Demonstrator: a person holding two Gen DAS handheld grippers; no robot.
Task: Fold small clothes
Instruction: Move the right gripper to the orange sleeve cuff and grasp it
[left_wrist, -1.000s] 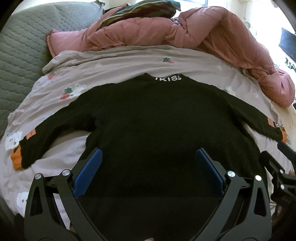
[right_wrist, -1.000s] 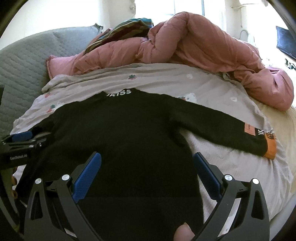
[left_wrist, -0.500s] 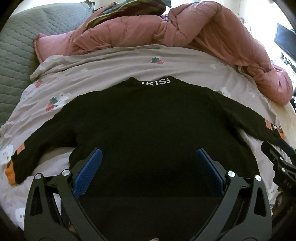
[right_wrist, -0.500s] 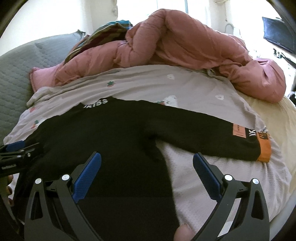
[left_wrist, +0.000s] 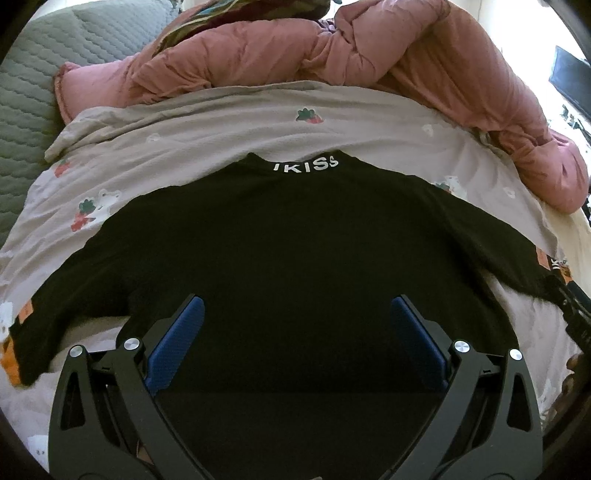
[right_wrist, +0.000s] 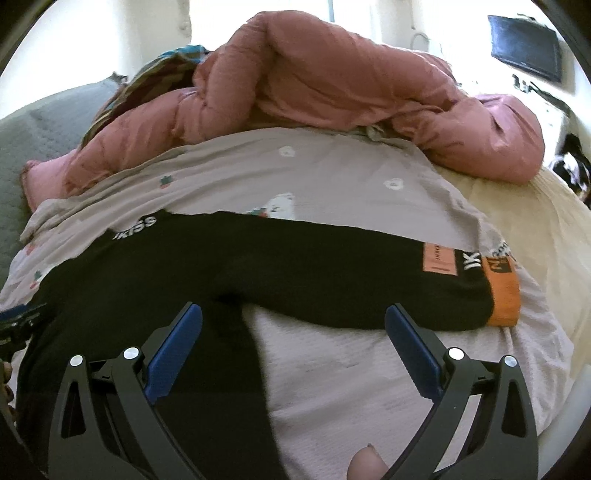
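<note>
The bed sheet (left_wrist: 229, 122), pale with small strawberry prints, carried a pink quilt (left_wrist: 369, 55) at its far side. On the sheet the black sweater (left_wrist: 295, 258) lay flat and spread, both sleeves out. The left gripper (left_wrist: 295, 317) hung over the sweater body, its jaws wide and holding nothing. The right gripper (right_wrist: 293, 325) was wide apart and empty too, above the right sleeve (right_wrist: 332, 280). The folding seemed not yet begun; the next move probably called for pinching this sleeve near its orange cuff (right_wrist: 504, 295). The collar (left_wrist: 306, 164) read "IKISS".
</note>
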